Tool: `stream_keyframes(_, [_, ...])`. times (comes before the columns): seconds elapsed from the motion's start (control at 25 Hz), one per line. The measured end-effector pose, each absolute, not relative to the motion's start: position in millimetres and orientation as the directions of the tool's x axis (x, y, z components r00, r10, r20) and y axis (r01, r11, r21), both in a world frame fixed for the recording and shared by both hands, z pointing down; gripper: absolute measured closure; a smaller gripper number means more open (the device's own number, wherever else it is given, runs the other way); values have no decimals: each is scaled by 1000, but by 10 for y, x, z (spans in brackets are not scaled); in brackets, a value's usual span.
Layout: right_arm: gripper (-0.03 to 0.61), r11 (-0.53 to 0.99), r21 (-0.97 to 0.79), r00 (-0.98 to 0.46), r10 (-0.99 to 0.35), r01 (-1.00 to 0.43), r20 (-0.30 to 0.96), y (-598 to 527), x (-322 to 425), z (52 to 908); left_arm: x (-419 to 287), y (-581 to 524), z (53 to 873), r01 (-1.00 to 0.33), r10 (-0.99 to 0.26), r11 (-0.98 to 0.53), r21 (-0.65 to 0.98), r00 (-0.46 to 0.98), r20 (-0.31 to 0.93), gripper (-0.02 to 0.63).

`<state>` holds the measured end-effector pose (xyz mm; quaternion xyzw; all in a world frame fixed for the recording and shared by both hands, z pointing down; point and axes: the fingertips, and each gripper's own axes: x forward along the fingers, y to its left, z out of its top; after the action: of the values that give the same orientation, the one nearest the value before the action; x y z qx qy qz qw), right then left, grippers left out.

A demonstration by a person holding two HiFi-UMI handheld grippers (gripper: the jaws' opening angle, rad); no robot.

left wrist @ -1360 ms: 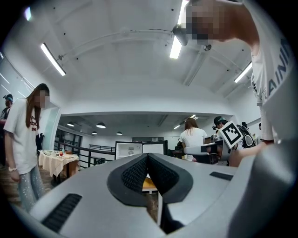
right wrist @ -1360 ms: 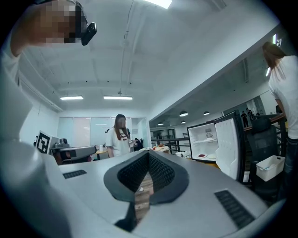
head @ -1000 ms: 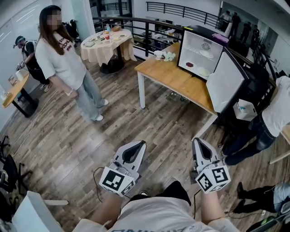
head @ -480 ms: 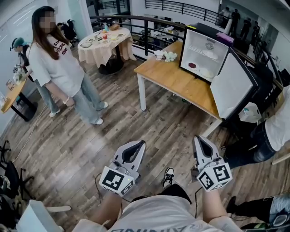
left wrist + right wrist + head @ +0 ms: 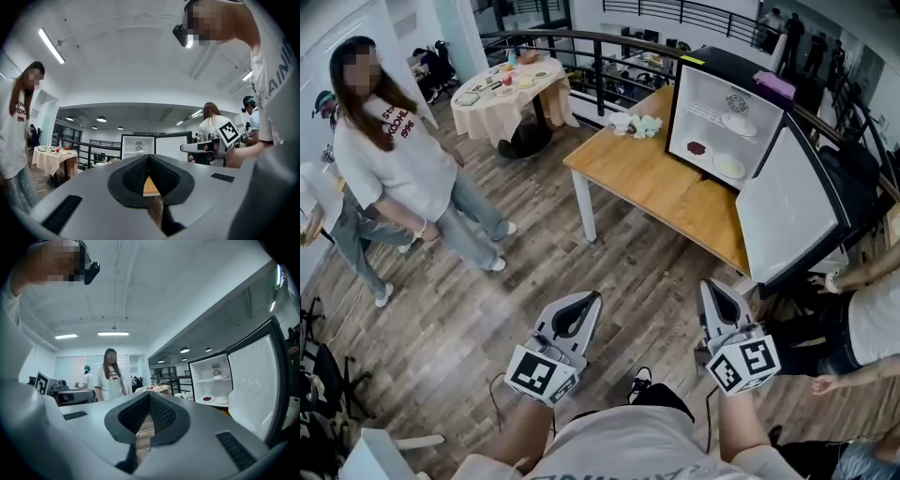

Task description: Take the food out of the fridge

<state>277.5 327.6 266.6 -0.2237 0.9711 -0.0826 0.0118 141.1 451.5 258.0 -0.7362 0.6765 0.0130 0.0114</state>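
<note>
Left gripper (image 5: 582, 304) and right gripper (image 5: 715, 292) closed tight, both empty.
The open mini fridge (image 5: 719, 62) stands well ahead, nearer the right gripper, with plated food (image 5: 728, 166) inside.

The wooden table (image 5: 647, 178) carries an open fridge (image 5: 705, 108).

Plank floor (image 5: 450, 309); wooden table (image 5: 661, 183); black railing (image 5: 581, 39).

Plates (image 5: 728, 166) in the fridge (image 5: 712, 101): food too small to name.
Fridge door (image 5: 792, 211): hides the surface's (image 5: 656, 173) near right end.
Person at right (image 5: 867, 314): cut off by the edge.
Round table (image 5: 514, 94): dishes too small to tell.
</note>
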Motion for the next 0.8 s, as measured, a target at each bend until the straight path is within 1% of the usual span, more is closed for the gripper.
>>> stream_keyframes(0.2, [560, 888, -190, -906, -422, -419, 24, 2595, 2681, 2769, 1341, 3846, 2642, -999, -999, -50, -17, 50, 0, 607])
stream_keyframes(0.44, [558, 892, -186, -909, -415, -413, 28, 1970, 2683, 2801, 1388, 3158, 2650, -998, -999, -54, -26, 54, -3, 607])
stream_keyframes(0.8, [560, 858, -203, -879, -475, -471, 36, 1245, 2766, 2926, 1412, 2340, 2713, -991, -991, -131, -29, 131, 10, 607])
